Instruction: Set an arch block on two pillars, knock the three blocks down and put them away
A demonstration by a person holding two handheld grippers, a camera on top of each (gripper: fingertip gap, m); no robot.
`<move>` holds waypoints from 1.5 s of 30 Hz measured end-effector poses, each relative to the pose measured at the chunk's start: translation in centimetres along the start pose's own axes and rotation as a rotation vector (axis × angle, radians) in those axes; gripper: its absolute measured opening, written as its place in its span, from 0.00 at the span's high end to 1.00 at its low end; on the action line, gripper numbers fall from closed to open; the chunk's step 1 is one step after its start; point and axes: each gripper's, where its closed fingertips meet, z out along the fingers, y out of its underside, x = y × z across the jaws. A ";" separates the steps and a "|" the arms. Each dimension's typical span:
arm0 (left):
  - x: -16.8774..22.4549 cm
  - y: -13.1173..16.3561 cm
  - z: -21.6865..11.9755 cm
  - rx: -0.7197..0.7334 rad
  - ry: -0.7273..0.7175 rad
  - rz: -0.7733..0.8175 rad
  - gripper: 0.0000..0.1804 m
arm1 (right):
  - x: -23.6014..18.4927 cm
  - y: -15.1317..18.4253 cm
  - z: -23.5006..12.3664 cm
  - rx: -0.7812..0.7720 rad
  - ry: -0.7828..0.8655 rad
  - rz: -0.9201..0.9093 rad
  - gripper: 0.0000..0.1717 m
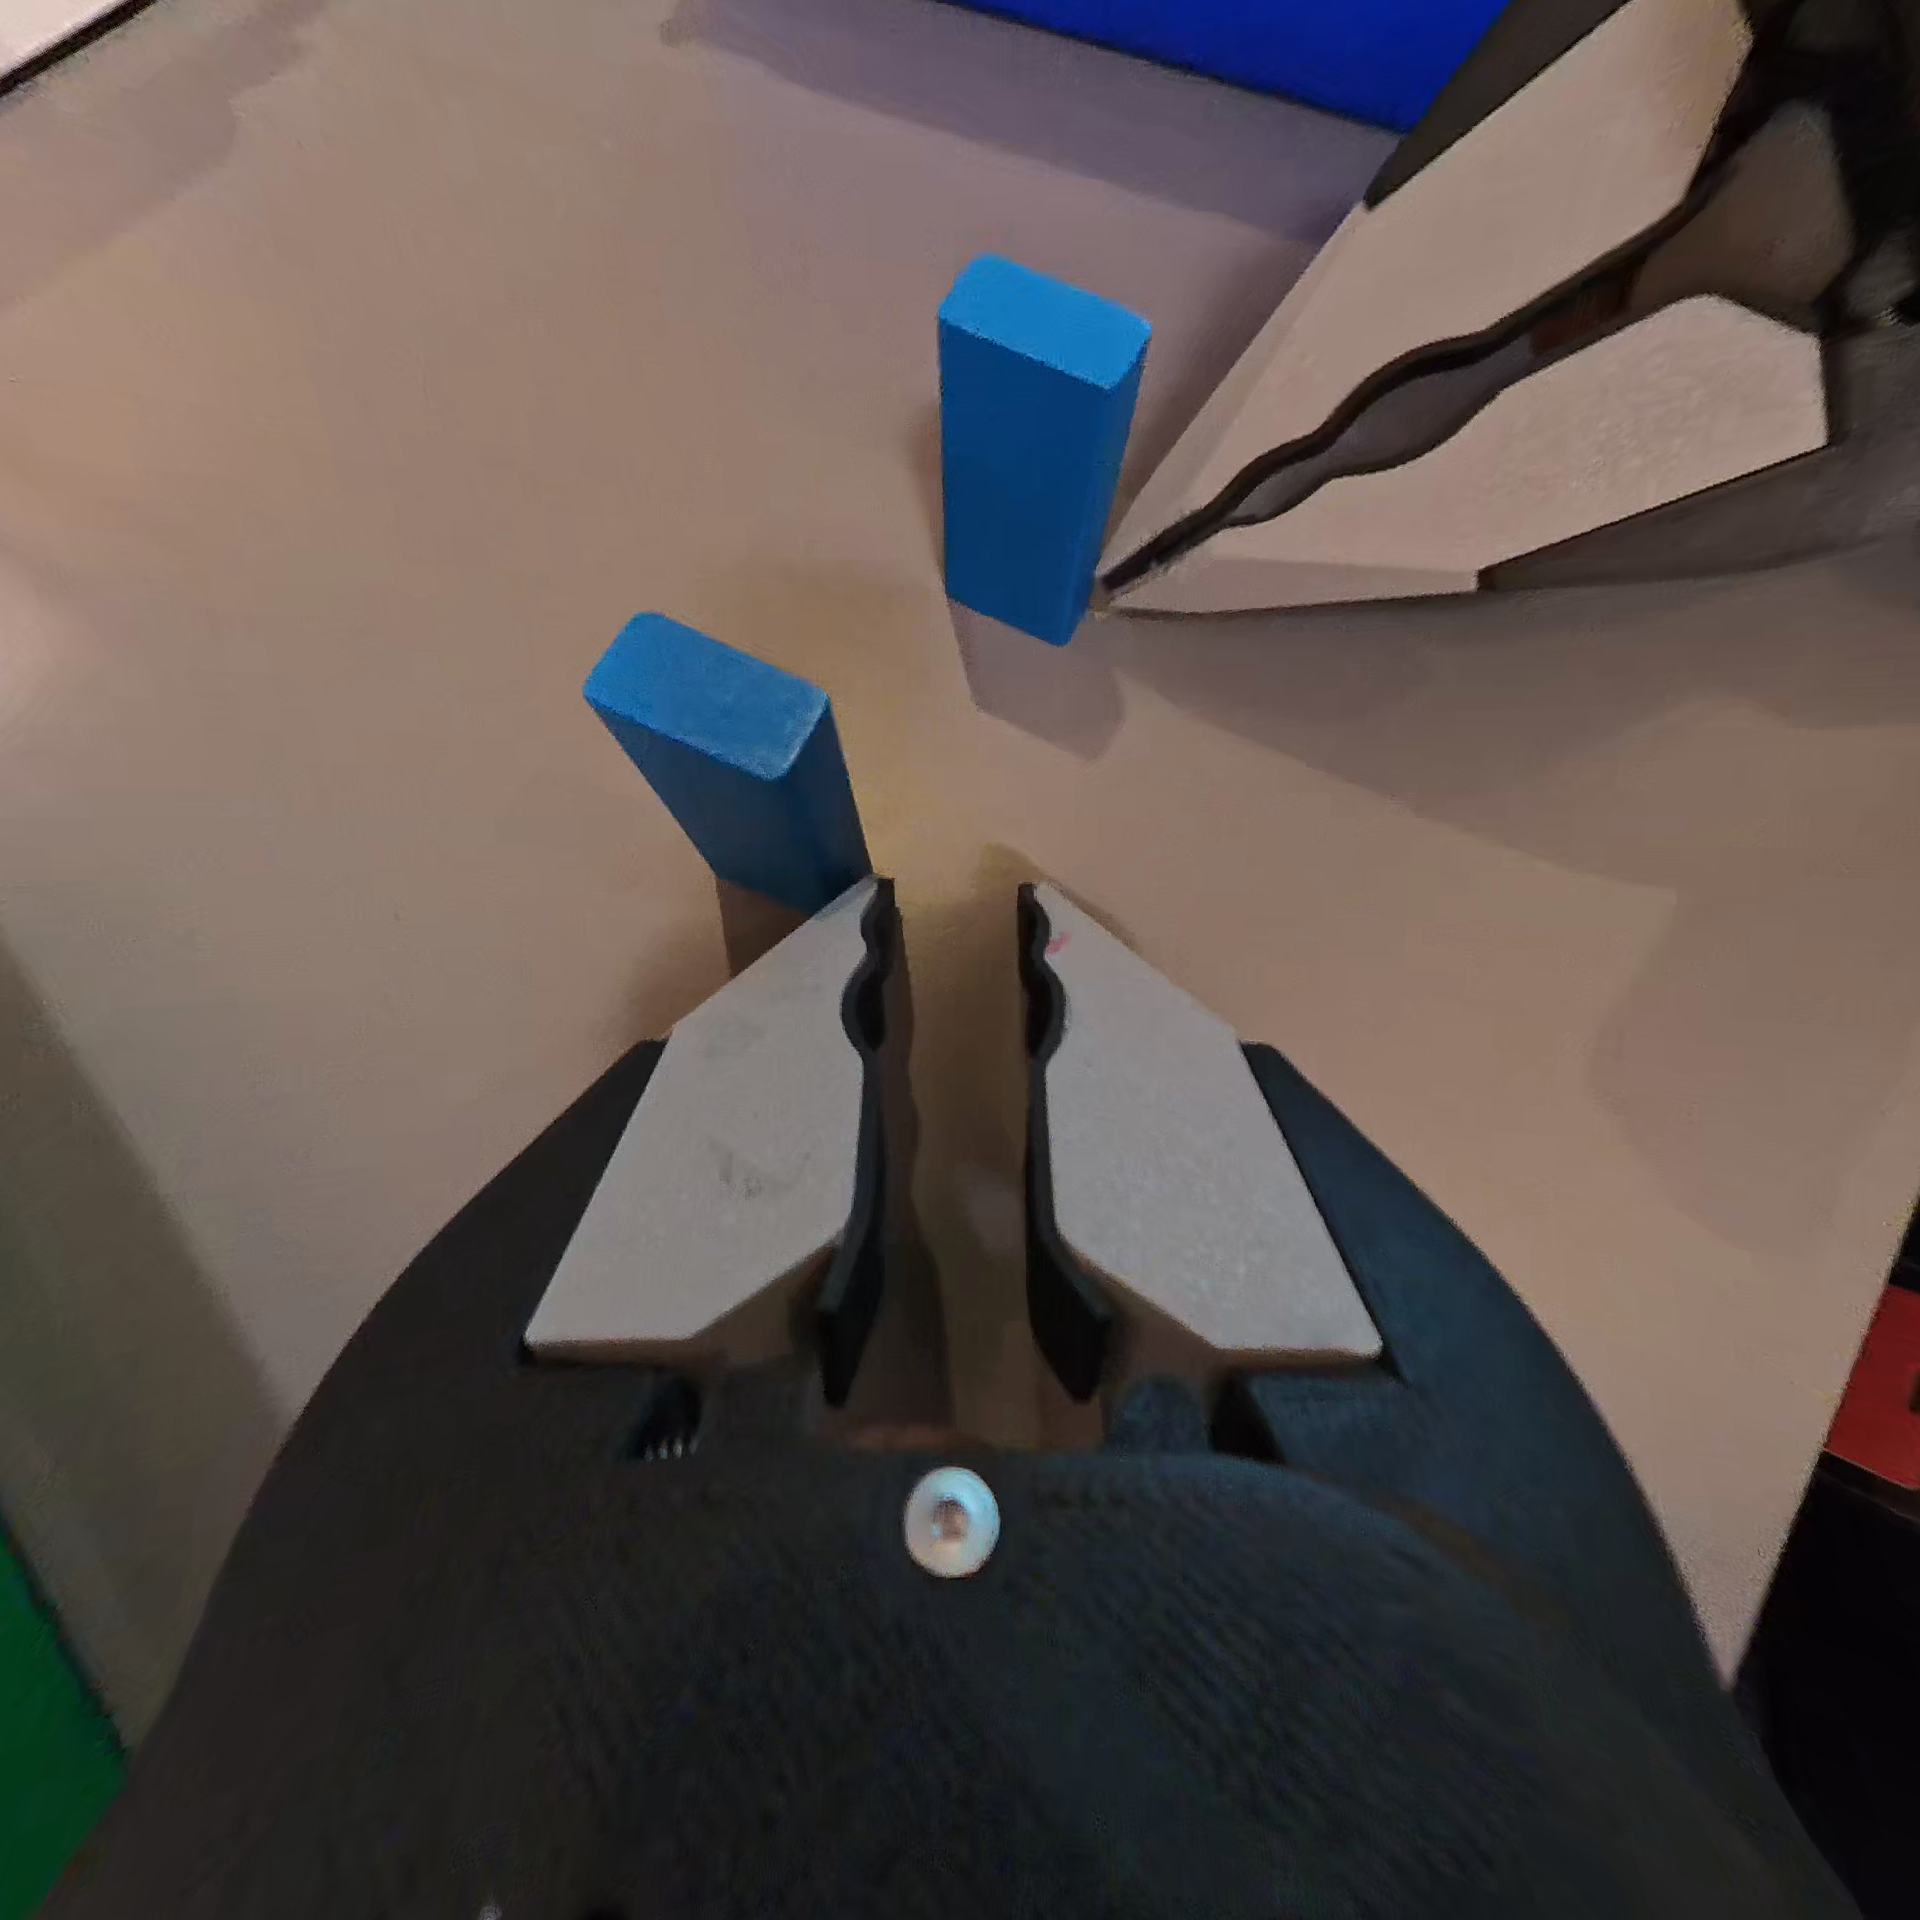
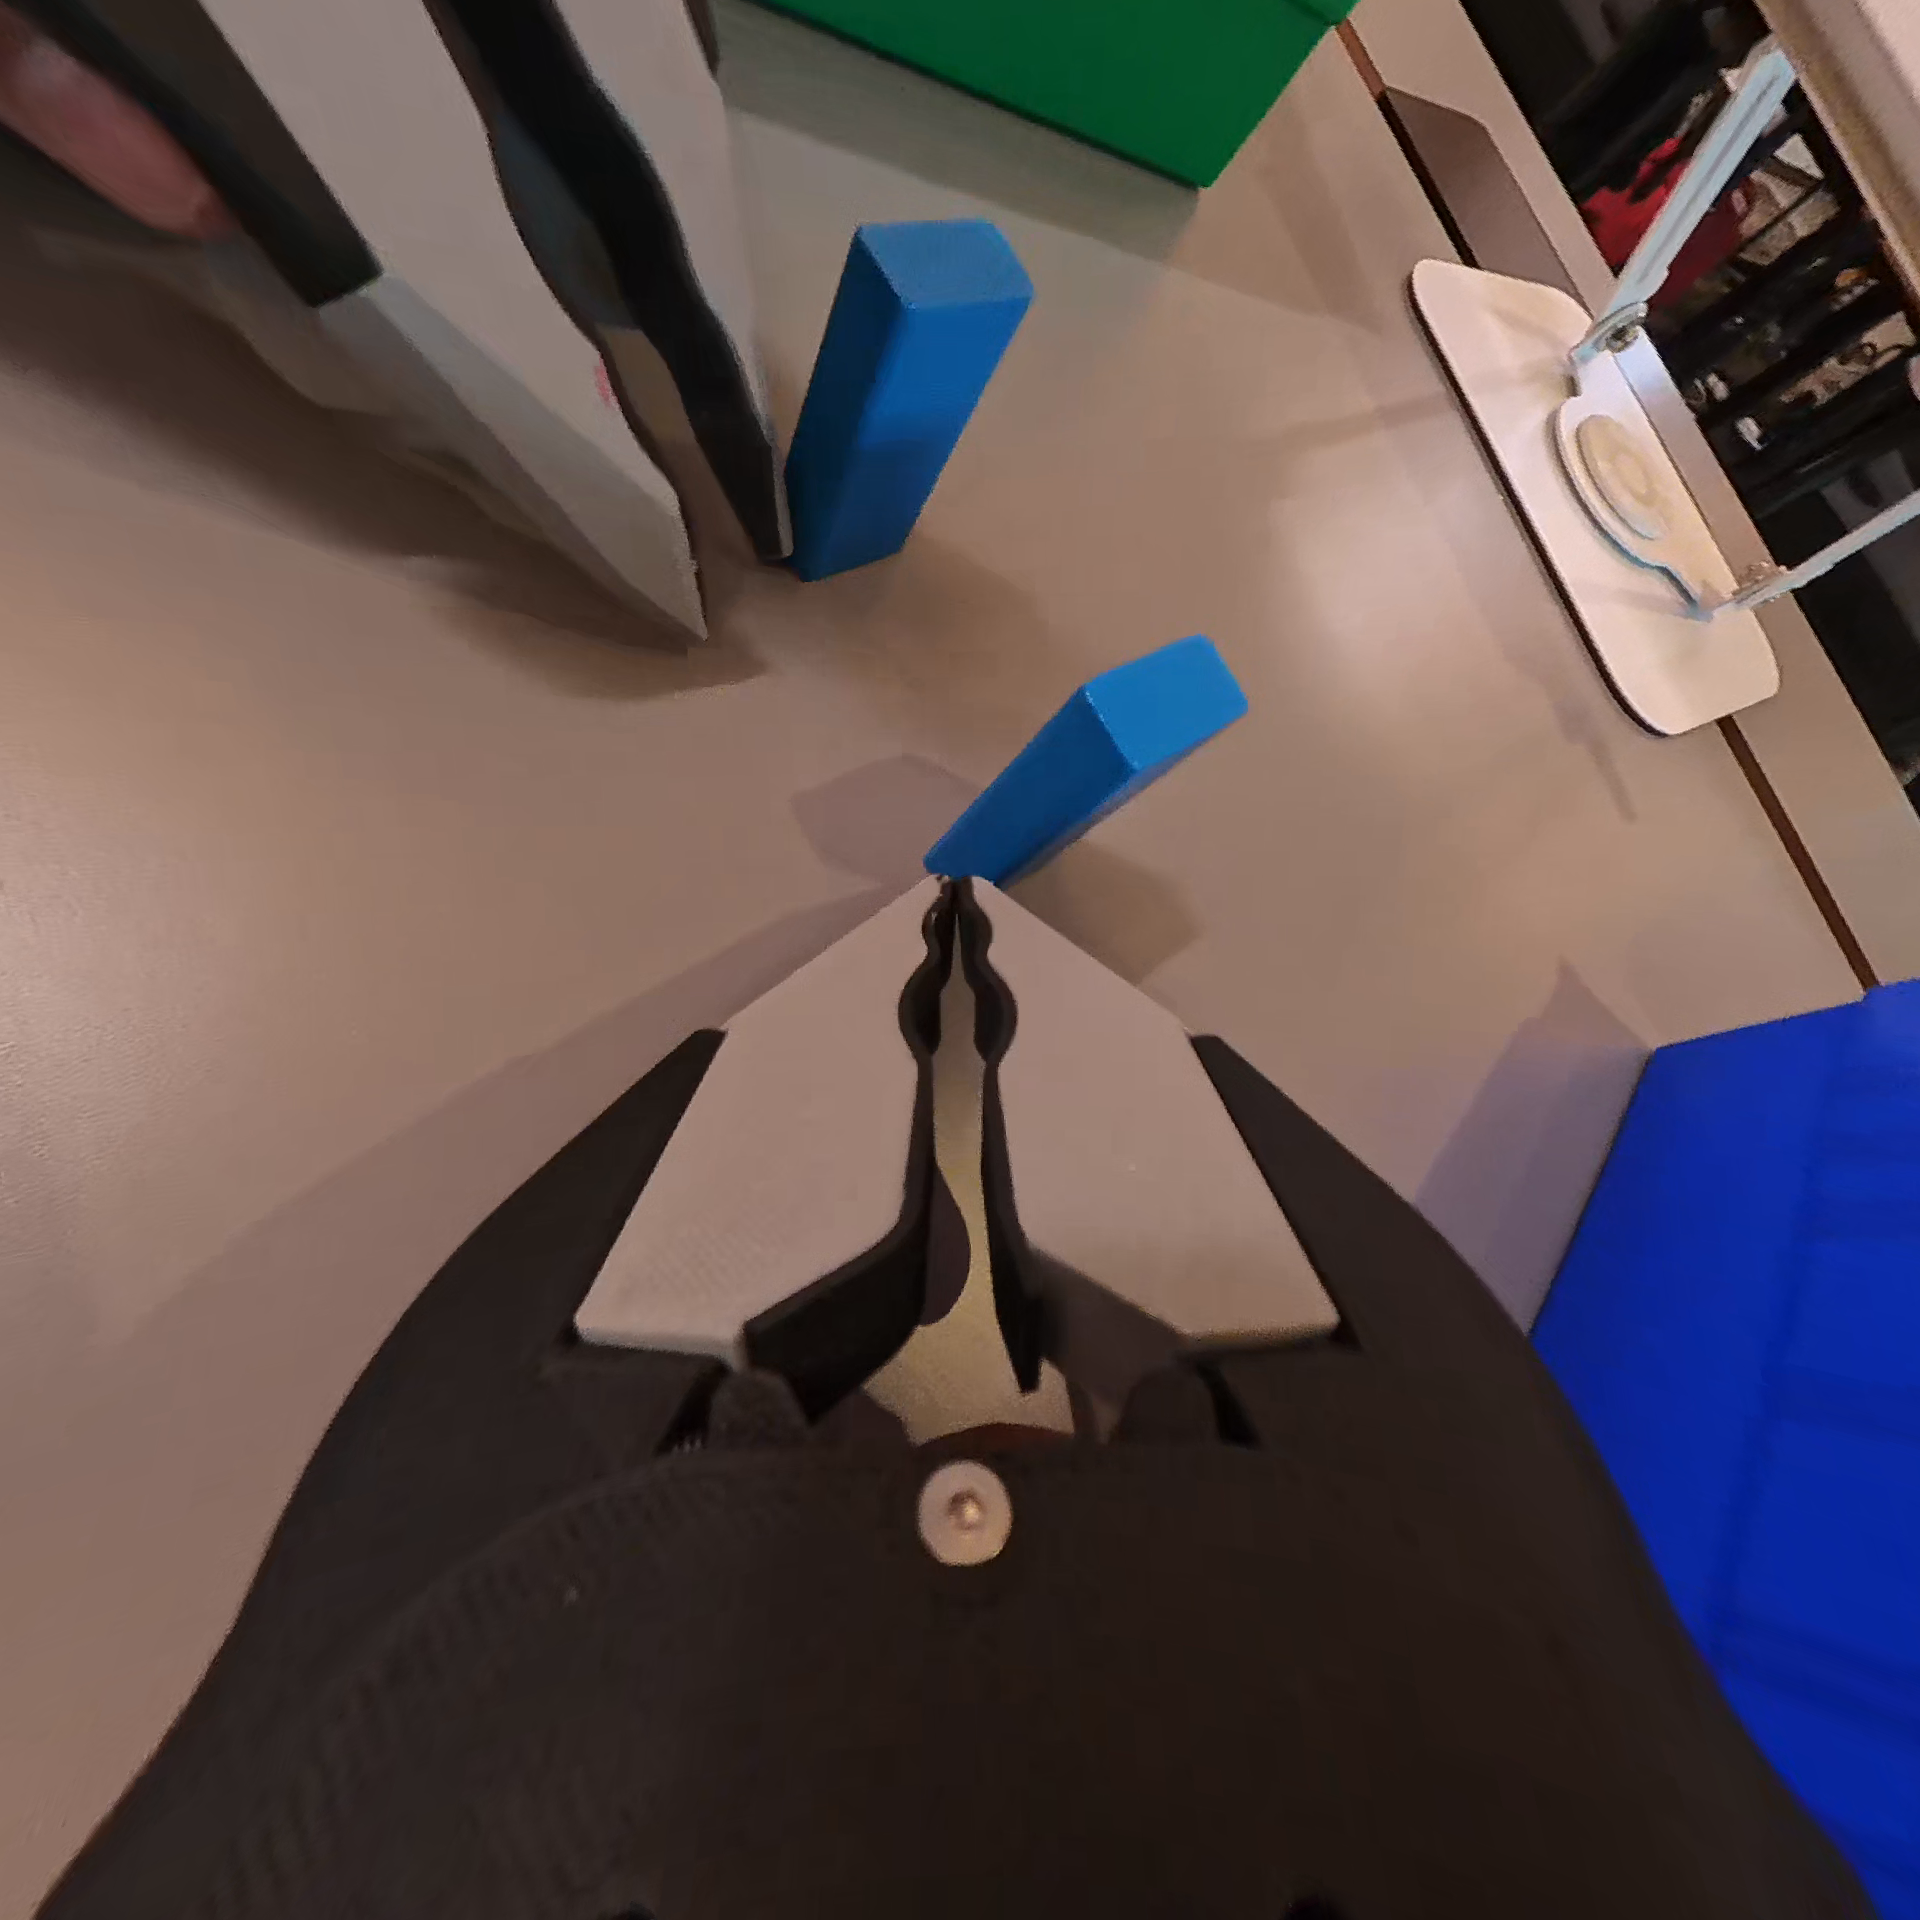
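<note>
2 blue pillars [image 1: 1023, 447] upright (long axes vertical); left gripper [image 1: 956, 894] parted, right gripper [image 2: 954, 888] closed, both bare

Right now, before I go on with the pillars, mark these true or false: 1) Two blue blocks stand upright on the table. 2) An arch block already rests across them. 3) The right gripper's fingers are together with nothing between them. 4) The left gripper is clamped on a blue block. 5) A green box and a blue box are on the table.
1) True: one blue block and another blue block both stand on end on the table.
2) False: both tops are bare; no arch is in view.
3) True: the right gripper is shut on nothing.
4) False: the left gripper has its fingers apart, beside the block.
5) True: green box, blue box.
</note>
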 end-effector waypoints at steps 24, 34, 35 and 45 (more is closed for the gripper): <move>-1.0 0.7 -0.5 -0.045 -0.057 -0.016 0.86 | -0.4 0.2 0.7 -0.034 -0.018 -0.025 1.00; -2.1 1.5 -1.3 -0.061 -0.065 -0.036 0.84 | -0.1 -0.6 0.2 0.017 -0.010 0.004 1.00; -2.3 1.5 -1.4 -0.061 -0.073 -0.037 0.84 | 0.2 -0.4 0.1 0.014 -0.002 0.015 1.00; -3.1 2.0 -1.9 -0.069 -0.094 -0.061 0.83 | 0.1 0.5 0.5 -0.046 0.015 -0.030 1.00</move>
